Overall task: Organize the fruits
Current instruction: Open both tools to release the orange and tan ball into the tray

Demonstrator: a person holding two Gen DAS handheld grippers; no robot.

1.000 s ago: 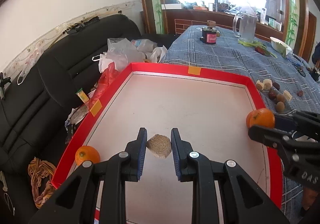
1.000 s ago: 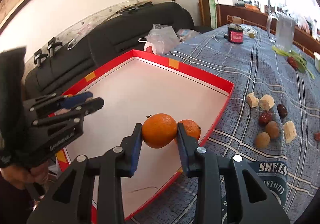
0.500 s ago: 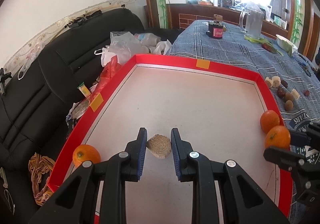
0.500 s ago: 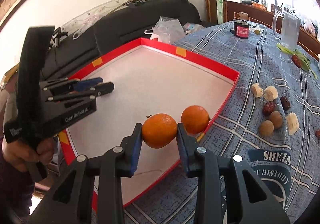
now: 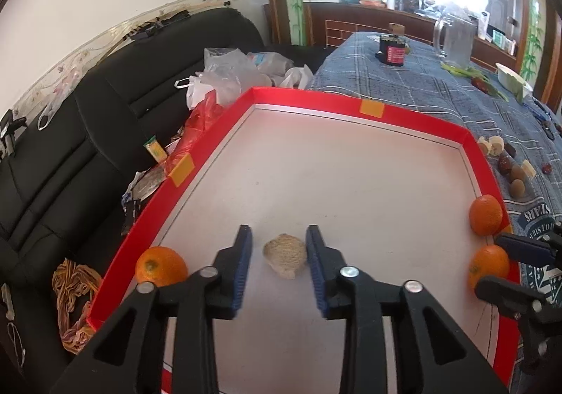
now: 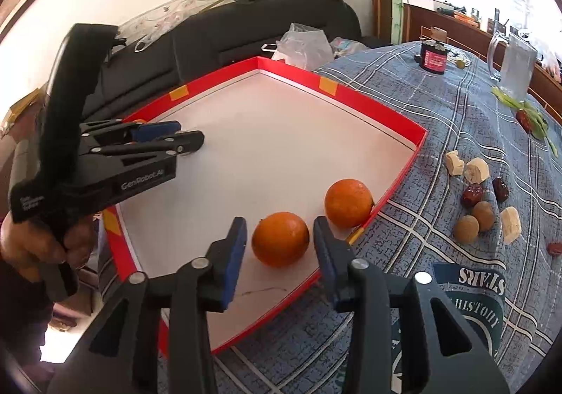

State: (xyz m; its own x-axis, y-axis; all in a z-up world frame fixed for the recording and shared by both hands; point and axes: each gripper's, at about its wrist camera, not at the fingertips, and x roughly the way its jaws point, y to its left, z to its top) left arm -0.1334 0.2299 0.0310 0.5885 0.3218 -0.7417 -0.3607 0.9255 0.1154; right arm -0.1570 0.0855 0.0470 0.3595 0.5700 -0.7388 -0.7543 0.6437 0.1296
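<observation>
The left tool point(image 5: 277, 253) hangs low over the white floor of the red-rimmed tray point(image 5: 309, 102), its fingers spread a little wider than the pale, rough-skinned lump point(image 5: 285, 255) that sits between their tips. A gap shows on the lump's left side; on the right it lies close to the pad, and whether it touches there cannot be told. What kind of fruit it is cannot be told either. Left of this tool and just behind its tips, an orange point(image 5: 161, 266) rests in the tray's near corner against the rim. To its far right two more oranges lie along the opposite rim, where the dark fingers of the other tool reach in from the edge of the view.

The right tool point(image 6: 279, 246) is spread open around the nearer orange point(image 6: 280, 243), which sits on the tray floor with clear space on both sides, so nothing is gripped. Just ahead and right of the tips, the second orange point(image 6: 348, 202) rests against the tray's red wall. Further right, on the blue checked cloth of the table point(image 6: 439, 113), lie pale cut chunks point(image 6: 476, 170), dark red dates point(image 6: 472, 194) and two brown round fruits point(image 6: 474, 222), close together. Well ahead of them stand a dark jar point(image 6: 434, 58) and a clear jug point(image 6: 513, 65).
</observation>
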